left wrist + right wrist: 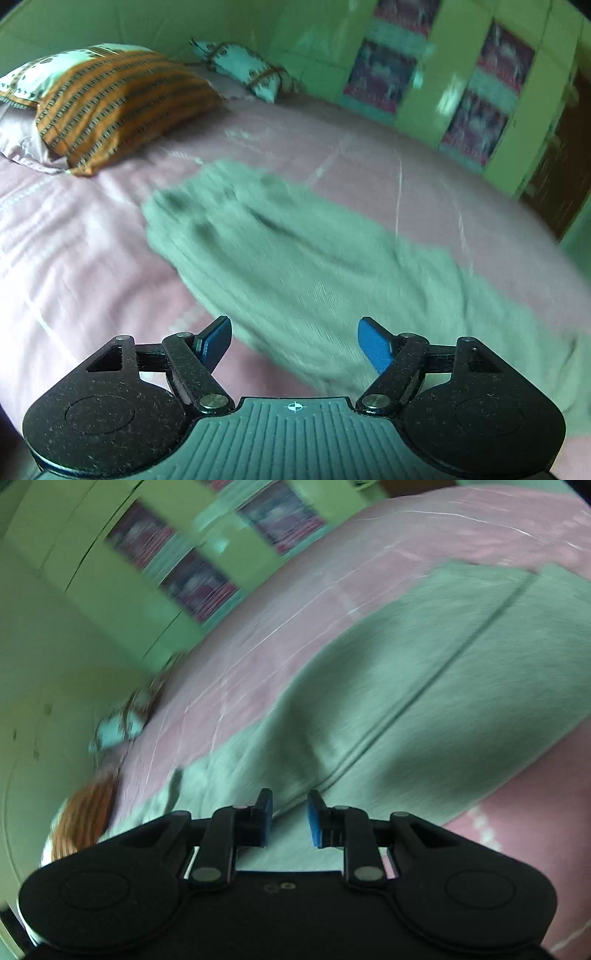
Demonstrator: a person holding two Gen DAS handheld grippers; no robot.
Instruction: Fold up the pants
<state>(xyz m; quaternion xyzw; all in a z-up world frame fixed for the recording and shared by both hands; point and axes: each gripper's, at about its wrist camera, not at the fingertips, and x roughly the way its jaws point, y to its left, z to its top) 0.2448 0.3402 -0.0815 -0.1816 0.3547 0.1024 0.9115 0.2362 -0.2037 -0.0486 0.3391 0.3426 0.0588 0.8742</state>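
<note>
Your left gripper (294, 341) hangs spread wide over the blurred grey-green pants (295, 266) lying on the pink bedsheet (74, 258). Your right gripper (290, 818) is narrowly parted, holding nothing. Motion blur smears the pillows (110, 107).

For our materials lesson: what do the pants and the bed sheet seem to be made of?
Pants: soft grey-green knit, probably fleece or jersey; matte, with rounded folds and a stitched seam. Bed sheet: thin pink woven cloth, possibly cotton; fine creases, slight sheen. Motion blur leaves both uncertain.
</note>
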